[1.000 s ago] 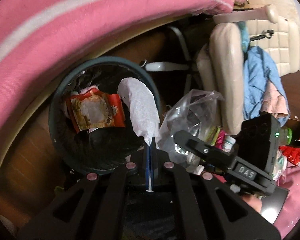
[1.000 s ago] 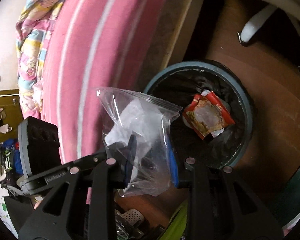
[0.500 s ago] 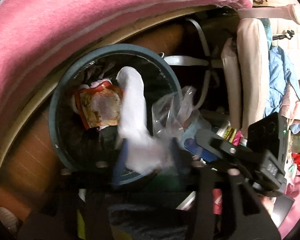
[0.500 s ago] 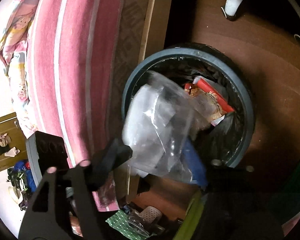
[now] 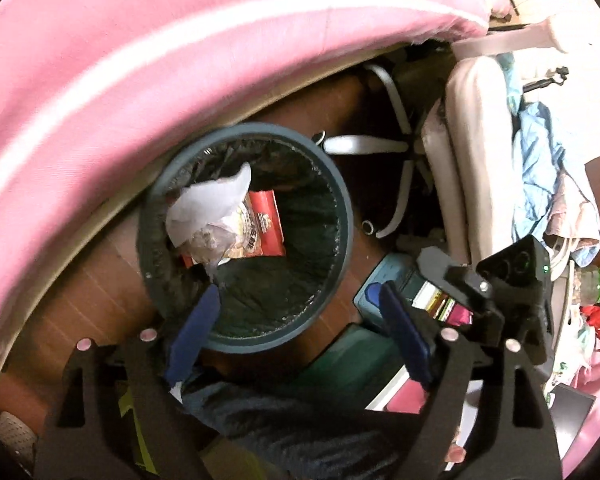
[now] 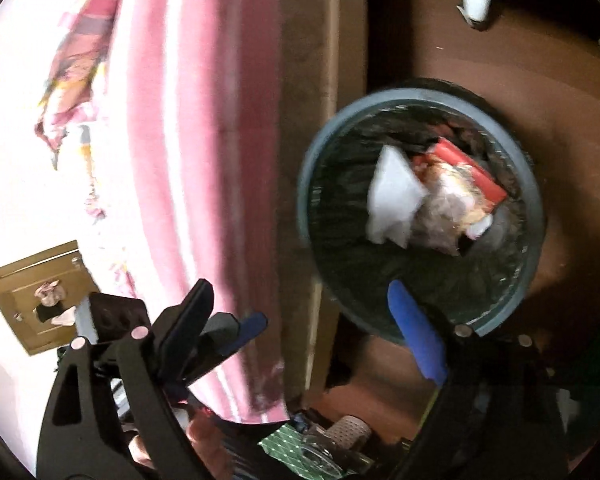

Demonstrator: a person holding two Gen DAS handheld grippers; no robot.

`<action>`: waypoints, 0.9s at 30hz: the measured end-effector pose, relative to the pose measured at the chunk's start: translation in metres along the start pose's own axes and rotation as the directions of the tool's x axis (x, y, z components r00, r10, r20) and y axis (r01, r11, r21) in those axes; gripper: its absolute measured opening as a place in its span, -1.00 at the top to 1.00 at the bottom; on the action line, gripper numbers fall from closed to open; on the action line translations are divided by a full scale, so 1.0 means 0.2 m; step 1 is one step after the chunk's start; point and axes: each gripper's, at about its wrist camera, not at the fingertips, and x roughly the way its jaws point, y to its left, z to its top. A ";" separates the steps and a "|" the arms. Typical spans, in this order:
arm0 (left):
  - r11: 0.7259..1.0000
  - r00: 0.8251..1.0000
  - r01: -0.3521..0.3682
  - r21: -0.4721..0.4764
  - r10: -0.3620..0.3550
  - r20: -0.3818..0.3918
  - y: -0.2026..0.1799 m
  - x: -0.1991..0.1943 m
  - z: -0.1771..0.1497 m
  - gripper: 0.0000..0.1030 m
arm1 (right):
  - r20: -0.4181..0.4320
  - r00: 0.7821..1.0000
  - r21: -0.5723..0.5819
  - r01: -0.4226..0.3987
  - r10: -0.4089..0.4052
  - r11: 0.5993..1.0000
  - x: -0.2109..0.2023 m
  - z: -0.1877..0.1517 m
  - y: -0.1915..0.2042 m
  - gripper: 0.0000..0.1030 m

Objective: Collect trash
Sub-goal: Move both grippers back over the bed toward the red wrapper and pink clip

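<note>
Round dark bin (image 5: 342,216) holding white tissue (image 5: 212,204), clear bag (image 6: 440,220) and red wrapper (image 5: 266,226). Left gripper (image 5: 300,320) and right gripper (image 6: 324,312): jaws opening, wide, empty.

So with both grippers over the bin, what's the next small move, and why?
Probably lift both away to look for more trash: the left gripper and right gripper are opening with nothing between them, and the white tissue lies inside the bin.
</note>
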 end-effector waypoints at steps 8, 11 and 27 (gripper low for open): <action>1.000 0.976 -0.020 0.010 0.017 0.217 -0.05 -0.53 -0.17 -0.64 | 0.045 0.995 -0.259 -0.079 0.094 0.963 -0.14 -0.27 0.38 -0.82; 1.000 0.954 -0.030 0.007 0.027 0.298 -0.05 -0.73 -0.24 -0.66 | 0.059 0.991 -0.331 -0.096 0.122 0.939 -0.18 -0.38 0.54 -0.86; 0.995 0.801 -0.084 -0.048 0.096 0.592 0.25 -1.58 -0.67 -0.74 | -0.047 0.988 -0.599 -0.146 0.148 0.787 -0.03 -0.91 1.31 -0.90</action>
